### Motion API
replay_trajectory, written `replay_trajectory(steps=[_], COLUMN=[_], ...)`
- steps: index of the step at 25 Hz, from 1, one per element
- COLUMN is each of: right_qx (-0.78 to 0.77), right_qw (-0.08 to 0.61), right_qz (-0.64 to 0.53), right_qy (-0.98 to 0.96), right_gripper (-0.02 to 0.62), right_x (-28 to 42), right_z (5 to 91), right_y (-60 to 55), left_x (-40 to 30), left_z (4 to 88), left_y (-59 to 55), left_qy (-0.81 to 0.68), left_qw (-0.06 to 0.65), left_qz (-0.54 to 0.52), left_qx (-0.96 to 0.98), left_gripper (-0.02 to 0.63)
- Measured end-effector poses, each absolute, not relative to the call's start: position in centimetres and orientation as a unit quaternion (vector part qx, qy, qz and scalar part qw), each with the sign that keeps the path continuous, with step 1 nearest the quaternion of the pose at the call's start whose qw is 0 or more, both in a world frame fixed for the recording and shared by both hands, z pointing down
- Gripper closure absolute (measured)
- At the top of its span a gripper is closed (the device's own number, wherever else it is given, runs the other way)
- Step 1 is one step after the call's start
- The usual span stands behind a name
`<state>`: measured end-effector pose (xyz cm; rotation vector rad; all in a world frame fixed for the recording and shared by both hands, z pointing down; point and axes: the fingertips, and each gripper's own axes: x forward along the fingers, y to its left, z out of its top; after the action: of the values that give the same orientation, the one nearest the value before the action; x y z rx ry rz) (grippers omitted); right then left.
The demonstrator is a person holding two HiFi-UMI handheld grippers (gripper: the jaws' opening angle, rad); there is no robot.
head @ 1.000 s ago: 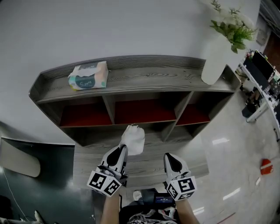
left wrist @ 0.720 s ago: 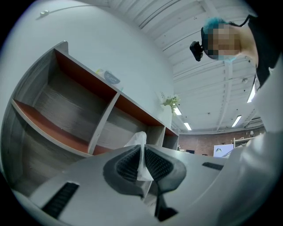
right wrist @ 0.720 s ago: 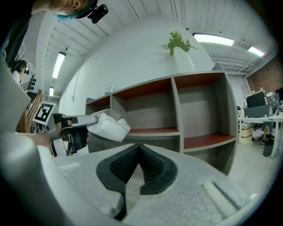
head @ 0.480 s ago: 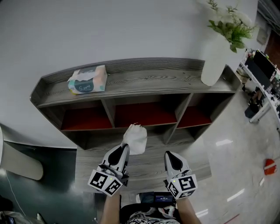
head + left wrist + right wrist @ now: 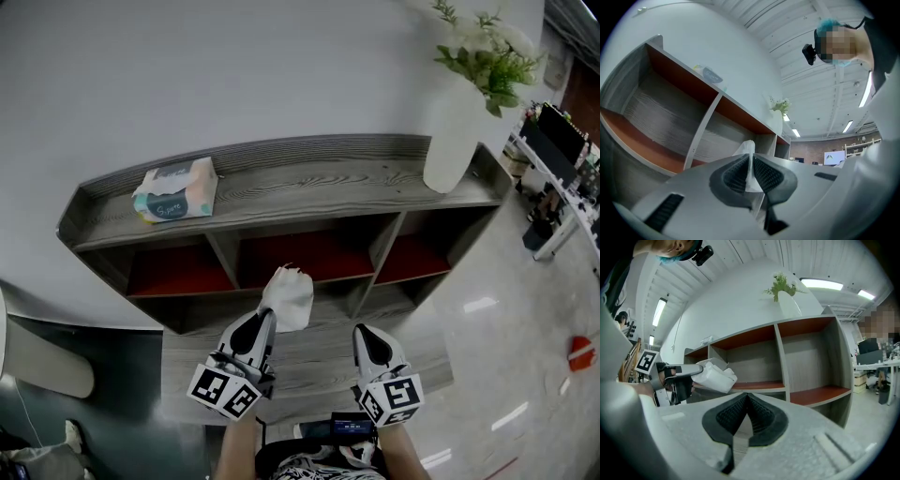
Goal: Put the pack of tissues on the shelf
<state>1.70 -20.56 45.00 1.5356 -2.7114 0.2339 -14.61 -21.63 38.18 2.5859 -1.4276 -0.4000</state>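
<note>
The pack [image 5: 288,298] was held by the left gripper [image 5: 266,323], whose jaws were pinched together on its near edge. The white bundle stuck out beyond the tips, in the air and clear of every board. The right gripper [image 5: 366,339] was carried just to the right of it, with its jaws closed on nothing.

Over the last second the grip was left as it was: the pack was kept at the same angle and no slipping was seen. What was changed was the standing toward the shelf [image 5: 309,178]. Both grippers appeared to have been brought slightly forward. The pack's top, a second earlier seen just short of the front lip of the middle bay [image 5: 300,255], was now seen overlapping that lip in the head view. The shelf was also set lower in that view, which was put down partly to the head having been moved.

From this the task was judged to be in its carrying stage, with the placing not yet done. The spot could not yet be told. The top board was already taken up at its left by a second pack [image 5: 175,189] and at its right by a vase [image 5: 453,141]. A further reach forward was judged to be needed, with release only once the pack was borne by a board.
</note>
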Motion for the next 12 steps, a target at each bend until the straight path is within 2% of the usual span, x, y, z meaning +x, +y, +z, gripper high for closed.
replay_trajectory(steps=[12], right_qx=[0.501], right_qw=[0.008], right_qz=[0.078], right_qy=[-0.862], right_gripper=[0.591], right_x=[2.2], right_z=[45.0], right_y=[-23.2], left_x=[-14.8], left_z=[38.1], left_y=[-24.6], left_qy=[-0.480], left_qw=[0.080], left_qz=[-0.132], left_qx=[0.864], left_gripper=[0.586])
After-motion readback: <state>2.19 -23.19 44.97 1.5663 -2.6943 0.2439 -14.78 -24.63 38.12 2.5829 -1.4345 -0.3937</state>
